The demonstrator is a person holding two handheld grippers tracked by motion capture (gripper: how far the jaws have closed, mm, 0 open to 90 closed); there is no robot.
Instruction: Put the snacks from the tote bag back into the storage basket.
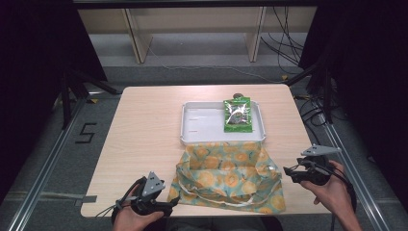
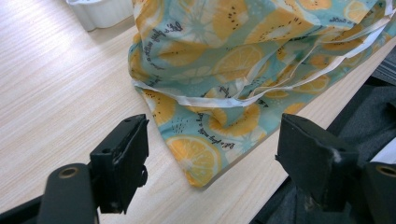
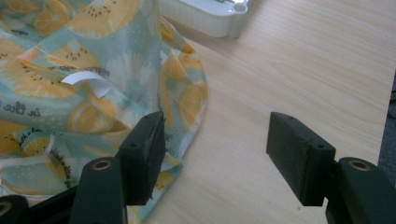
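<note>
Both tongs held apart at the near corners of a citrus-print bag

The left tongs [image 2: 212, 163] are spread wide around the bag's [image 1: 226, 178] near-left corner, nothing pinched; the right tongs [image 3: 217, 156] stand apart just beside its right edge. The bag lies crumpled on the tabletop [image 1: 144, 130], touching the white tray [image 1: 185, 126] holding a green packet [image 1: 237, 114]. A single fabric layer or the white handle [image 2: 205, 101] is probably best gripped, so the mouth can be spread.

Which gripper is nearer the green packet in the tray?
Right. The right gripper sits off the bag's right edge, below and right of the green packet in the tray. The left gripper is at the bag's near left corner, farther away.
</note>
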